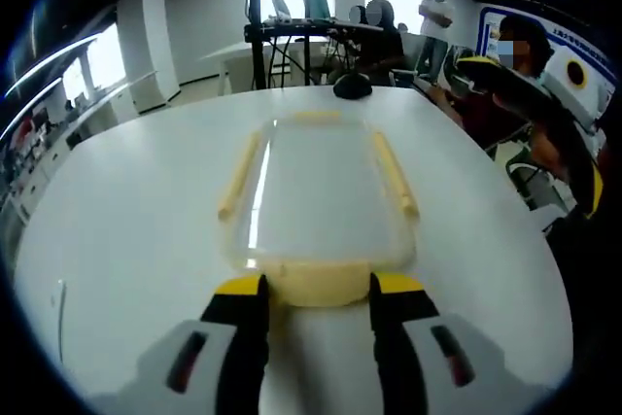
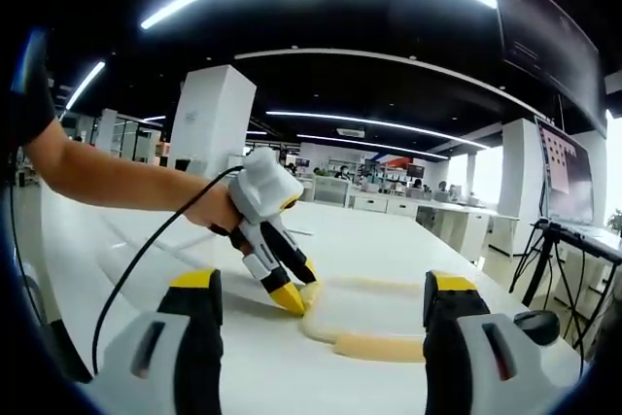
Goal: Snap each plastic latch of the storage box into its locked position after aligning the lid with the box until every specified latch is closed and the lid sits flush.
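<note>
In the left gripper view, the left gripper (image 1: 318, 289) rises from the bottom centre with its yellow-tipped jaws set either side of the near-end latch (image 1: 317, 286) of the storage box (image 1: 316, 191). The tips sit right at the latch's two ends, but whether they press on it or merely flank it cannot be told. The box lies at frame centre on the white table (image 1: 117, 240), its clear lid (image 1: 316, 182) on top. A cream side latch (image 1: 239, 174) runs along the lid's left edge and another side latch (image 1: 396, 174) along its right, both angled outward from the lid. Beyond the box, near the upper centre, a dark rounded object (image 1: 352, 87) rests on the table; what it is cannot be made out. People sit and stand at desks along the top right.

In the right gripper view, the right gripper (image 2: 321, 313) stands with its jaws wide apart at the bottom of the frame, holding nothing. Between them, lower centre, lies the storage box (image 2: 374, 323) seen low and edge-on. The left gripper (image 2: 292, 293) reaches in from the left, its yellow tips at the box's left end, held by a hand (image 2: 209, 209) with a black cable (image 2: 136, 264) trailing down.
</note>
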A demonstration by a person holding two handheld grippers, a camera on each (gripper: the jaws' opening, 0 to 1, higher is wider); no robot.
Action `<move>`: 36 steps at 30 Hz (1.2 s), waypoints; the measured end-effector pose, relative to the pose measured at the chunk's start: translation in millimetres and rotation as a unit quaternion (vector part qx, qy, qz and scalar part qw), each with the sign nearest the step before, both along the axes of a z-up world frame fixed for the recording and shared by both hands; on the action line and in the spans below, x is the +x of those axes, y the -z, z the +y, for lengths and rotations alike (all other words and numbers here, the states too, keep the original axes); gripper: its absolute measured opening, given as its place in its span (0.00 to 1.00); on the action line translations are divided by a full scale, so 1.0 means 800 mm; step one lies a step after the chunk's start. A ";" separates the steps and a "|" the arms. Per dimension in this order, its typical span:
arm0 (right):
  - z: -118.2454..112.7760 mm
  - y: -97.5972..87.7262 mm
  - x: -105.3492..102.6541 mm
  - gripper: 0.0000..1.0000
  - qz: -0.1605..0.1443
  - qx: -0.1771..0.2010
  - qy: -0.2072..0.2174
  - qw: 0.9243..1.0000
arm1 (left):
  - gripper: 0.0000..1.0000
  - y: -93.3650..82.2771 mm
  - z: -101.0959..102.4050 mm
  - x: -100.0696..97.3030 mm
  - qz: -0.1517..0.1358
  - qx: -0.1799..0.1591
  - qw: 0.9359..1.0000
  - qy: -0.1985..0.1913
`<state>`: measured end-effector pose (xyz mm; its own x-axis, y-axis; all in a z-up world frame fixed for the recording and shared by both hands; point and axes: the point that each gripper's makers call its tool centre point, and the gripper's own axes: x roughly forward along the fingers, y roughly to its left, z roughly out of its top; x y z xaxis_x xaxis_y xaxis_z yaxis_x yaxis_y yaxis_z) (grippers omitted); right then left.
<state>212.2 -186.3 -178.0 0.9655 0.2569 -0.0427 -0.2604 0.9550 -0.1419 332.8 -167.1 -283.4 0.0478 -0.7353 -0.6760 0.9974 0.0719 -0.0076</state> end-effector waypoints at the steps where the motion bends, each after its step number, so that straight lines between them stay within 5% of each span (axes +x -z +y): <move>1: 0.000 0.000 0.000 0.86 0.000 0.000 0.000 1.000 | 0.41 0.000 0.000 0.000 0.000 -0.001 1.000 0.000; 36: -0.030 -0.004 0.003 0.86 -0.001 -0.013 0.028 1.000 | 0.40 -0.003 -0.001 0.000 -0.001 -0.021 1.000 0.012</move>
<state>215.0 -210.1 -175.1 0.9784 0.2013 -0.0473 -0.2064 0.9642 -0.1663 332.6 -167.7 -280.8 0.0319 -0.7644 -0.6440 0.9988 0.0485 -0.0080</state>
